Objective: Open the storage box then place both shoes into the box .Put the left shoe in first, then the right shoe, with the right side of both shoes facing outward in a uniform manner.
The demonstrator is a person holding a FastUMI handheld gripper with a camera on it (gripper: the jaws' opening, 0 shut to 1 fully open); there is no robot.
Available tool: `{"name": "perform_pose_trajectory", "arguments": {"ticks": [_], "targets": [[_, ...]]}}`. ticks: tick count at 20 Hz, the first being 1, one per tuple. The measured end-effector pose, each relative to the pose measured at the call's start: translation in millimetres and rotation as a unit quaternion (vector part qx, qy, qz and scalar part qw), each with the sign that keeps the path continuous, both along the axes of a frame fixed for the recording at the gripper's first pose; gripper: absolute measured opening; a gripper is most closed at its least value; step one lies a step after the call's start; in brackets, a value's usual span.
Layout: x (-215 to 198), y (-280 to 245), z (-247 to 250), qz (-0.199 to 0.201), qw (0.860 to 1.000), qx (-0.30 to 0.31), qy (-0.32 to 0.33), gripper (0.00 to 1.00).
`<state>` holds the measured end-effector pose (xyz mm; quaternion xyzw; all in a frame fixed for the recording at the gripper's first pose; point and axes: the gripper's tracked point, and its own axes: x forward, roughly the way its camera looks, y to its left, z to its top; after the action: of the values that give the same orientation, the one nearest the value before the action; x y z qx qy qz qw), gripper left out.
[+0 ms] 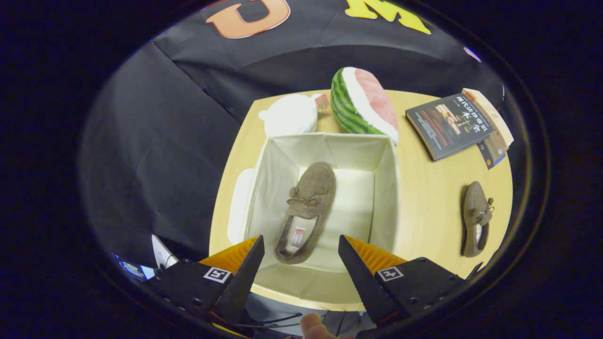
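hand-held gripper (300, 245) gapes empty above the open white fabric storage box (386, 188); next, pinch the brown slipper-like shoe (475, 219) on the right mid-body.

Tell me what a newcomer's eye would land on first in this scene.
First the open white storage box on the wooden table, with one brown shoe lying inside it, just ahead of the open gripper. Next the bright watermelon plush behind the box. Then the second brown shoe on the table beside the box, below the books.
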<state>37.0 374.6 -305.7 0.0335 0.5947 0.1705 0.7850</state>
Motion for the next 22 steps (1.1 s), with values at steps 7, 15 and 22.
{"name": "perform_pose_trajectory", "arguments": {"ticks": [7, 15, 22], "targets": [[33.3, -140.3, 0.9, -0.027, 0.999, -0.03, -0.012, 0.96], [49.2, -308.1, -49.2, -0.044, 0.993, -0.109, 0.003, 0.97], [43.8, -411.8, -97.4, -0.023, 0.984, -0.177, 0.019, 0.96]]}}
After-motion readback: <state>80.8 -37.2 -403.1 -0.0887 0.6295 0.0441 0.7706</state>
